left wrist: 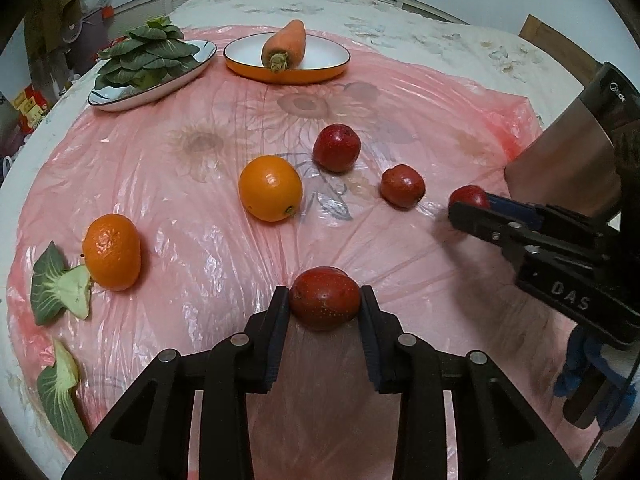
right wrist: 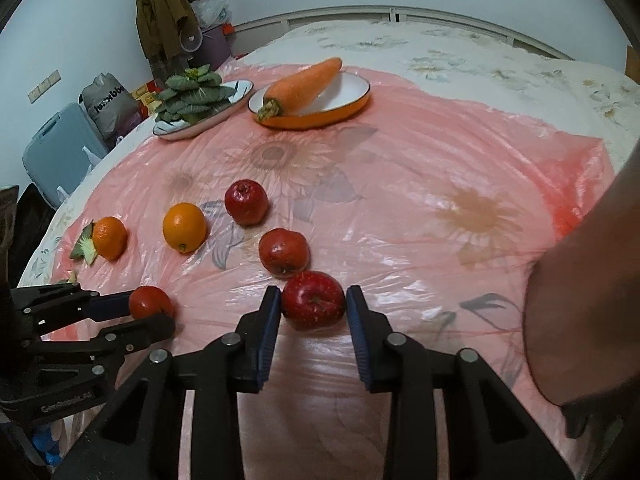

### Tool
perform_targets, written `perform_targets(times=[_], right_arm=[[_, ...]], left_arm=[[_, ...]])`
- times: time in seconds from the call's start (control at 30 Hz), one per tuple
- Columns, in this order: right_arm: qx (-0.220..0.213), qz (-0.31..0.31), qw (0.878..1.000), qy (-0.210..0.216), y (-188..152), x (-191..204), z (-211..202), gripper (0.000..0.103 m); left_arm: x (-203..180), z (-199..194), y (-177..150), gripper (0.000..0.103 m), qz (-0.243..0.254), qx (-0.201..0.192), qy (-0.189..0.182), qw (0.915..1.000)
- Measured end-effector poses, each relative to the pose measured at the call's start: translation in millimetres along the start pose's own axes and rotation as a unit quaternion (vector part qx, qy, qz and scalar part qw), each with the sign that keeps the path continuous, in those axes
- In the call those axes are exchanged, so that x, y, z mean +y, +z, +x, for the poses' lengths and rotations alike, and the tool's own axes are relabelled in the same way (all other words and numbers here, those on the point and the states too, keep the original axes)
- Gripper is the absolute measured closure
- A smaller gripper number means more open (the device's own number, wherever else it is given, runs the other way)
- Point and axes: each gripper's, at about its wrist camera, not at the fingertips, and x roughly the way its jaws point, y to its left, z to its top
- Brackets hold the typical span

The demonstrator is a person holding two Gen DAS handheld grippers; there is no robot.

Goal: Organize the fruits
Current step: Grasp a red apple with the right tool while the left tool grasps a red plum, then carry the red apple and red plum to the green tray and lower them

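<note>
My left gripper (left wrist: 325, 300) is shut on a dark red fruit (left wrist: 325, 298) just above the pink sheet; it also shows in the right wrist view (right wrist: 151, 303). My right gripper (right wrist: 313, 306) is shut on a red apple (right wrist: 313, 305), seen in the left wrist view (left wrist: 469, 198). Two more red apples (left wrist: 337, 147) (left wrist: 401, 186) lie on the sheet between the grippers and the plates. Two oranges (left wrist: 270, 188) (left wrist: 112, 252) lie to the left.
At the back, an orange-rimmed plate (left wrist: 320, 74) holds a carrot (left wrist: 285, 45), and a white plate (left wrist: 120, 100) holds leafy greens (left wrist: 148, 54). Loose green leaves (left wrist: 56, 284) (left wrist: 60, 392) lie at the sheet's left edge. A forearm (right wrist: 580, 300) is at right.
</note>
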Motion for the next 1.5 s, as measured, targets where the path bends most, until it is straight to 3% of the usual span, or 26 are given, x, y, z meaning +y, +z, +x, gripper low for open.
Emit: perform_targets(times=[0.3,0.87,1.17,1.5], right_arm=[[-0.02,-0.017,1.0,-0.006,-15,18,-47,0.073],[-0.027,0.032,0.999,-0.017,-95,29,-124,0.073],[-0.043,0.061,0.997,-0.03,-132,25,-164,0.073],[-0.053,0.079,0.994,-0.055,-172,10,-203,0.073]], left_arm=[[-11,-27,-12,0.074,0.007,-0.012,-0.006,0.9999],[-20,-91,-58,0.074,0.01,-0.034,-0.015,0.9992],[-52,-118,-80,0.074,0.037,-0.047,-0.031,0.9977],[-90,-125,-107,0.074,0.068,-0.034,-0.047,0.996]])
